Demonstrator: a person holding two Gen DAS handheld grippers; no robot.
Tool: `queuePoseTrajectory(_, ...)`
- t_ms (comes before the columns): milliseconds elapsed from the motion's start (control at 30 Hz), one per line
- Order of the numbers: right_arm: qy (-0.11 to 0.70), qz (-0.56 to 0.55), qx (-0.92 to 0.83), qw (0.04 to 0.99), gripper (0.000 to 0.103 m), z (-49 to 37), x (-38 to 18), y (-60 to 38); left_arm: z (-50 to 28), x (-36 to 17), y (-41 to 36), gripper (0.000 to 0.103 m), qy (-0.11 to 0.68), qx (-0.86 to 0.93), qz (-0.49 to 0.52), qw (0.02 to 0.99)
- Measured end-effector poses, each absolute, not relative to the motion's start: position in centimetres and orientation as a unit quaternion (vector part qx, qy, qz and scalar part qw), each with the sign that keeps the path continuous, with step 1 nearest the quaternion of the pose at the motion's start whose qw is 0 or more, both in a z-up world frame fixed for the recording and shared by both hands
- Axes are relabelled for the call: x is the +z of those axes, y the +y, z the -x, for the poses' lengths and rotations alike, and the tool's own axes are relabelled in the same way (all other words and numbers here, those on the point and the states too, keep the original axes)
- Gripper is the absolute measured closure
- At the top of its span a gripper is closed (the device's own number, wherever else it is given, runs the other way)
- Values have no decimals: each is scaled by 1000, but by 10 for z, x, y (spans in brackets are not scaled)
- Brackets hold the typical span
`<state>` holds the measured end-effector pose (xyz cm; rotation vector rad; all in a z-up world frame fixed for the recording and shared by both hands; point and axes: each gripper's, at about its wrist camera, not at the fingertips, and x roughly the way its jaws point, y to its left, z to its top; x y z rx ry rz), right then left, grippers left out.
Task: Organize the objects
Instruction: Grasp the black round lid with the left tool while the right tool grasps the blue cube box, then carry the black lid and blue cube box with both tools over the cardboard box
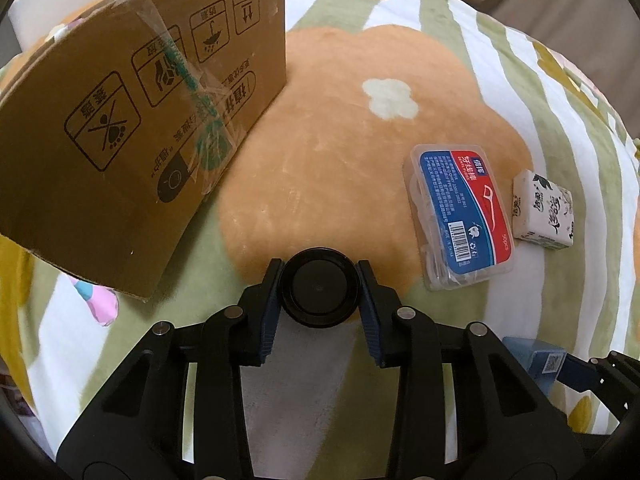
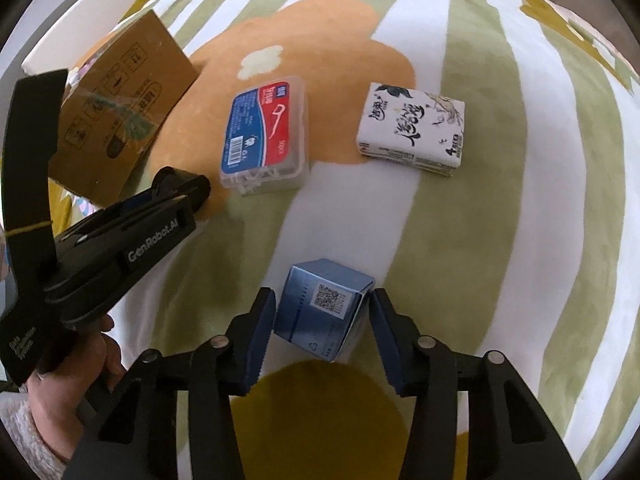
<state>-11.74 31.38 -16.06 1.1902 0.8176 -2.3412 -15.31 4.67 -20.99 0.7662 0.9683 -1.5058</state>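
Note:
A round black jar (image 1: pixel 318 290) sits on the plush flower-pattern blanket (image 1: pixel 340 168), and my left gripper (image 1: pixel 320 268) is shut on it, one pad on each side. In the right wrist view that left gripper (image 2: pixel 180 188) reaches in from the left. My right gripper (image 2: pixel 323 296) is shut on a small blue box (image 2: pixel 320 316) with a QR code, which is tilted, with both pads against its sides. The blue box (image 1: pixel 536 360) also shows at the lower right of the left wrist view.
A brown cardboard box (image 1: pixel 140 128) stands at the left, its printed side facing me. A clear floss-pick case (image 2: pixel 266 132) with a blue and red label and a white tissue pack (image 2: pixel 414 128) lie on the blanket beyond. A person's hand (image 2: pixel 80 360) holds the left gripper.

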Motion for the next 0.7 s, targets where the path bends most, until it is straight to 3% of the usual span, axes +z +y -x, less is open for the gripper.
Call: queuePoseTrajectory(700,289,-418,-839,195,67,100,-126,310,142,-154,68,71,407,-681,-326,515)
